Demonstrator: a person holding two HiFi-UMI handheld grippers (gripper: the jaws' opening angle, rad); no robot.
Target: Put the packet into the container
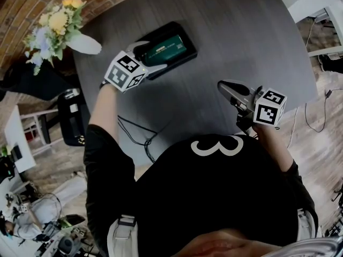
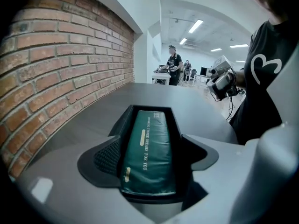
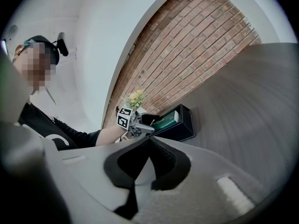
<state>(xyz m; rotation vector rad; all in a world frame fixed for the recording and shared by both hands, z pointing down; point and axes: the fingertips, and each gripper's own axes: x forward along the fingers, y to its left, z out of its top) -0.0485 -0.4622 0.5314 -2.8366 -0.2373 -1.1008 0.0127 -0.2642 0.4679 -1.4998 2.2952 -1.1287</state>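
Note:
A dark green packet (image 1: 166, 48) lies lengthwise inside a black rectangular container (image 1: 177, 28) on the grey table. My left gripper (image 1: 155, 57) is at the container's near end. In the left gripper view its jaws stand wide on either side of the packet (image 2: 149, 153), and the left gripper (image 2: 152, 161) is open, with the container's wall (image 2: 124, 122) just beyond the pads. My right gripper (image 1: 222, 85) hovers over the table's near right part, away from the container. The right gripper view shows the right gripper (image 3: 148, 140) with its tips together and nothing held. The packet (image 3: 166, 120) and container (image 3: 184, 129) lie far ahead of it.
The round dark grey table (image 1: 241, 47) fills the view's middle. A vase of flowers (image 1: 56, 23) stands at its left edge by the brick wall (image 2: 60, 69). A black chair (image 1: 69, 116) and cables (image 1: 139, 133) are on the floor at left. People (image 2: 174, 64) stand far off.

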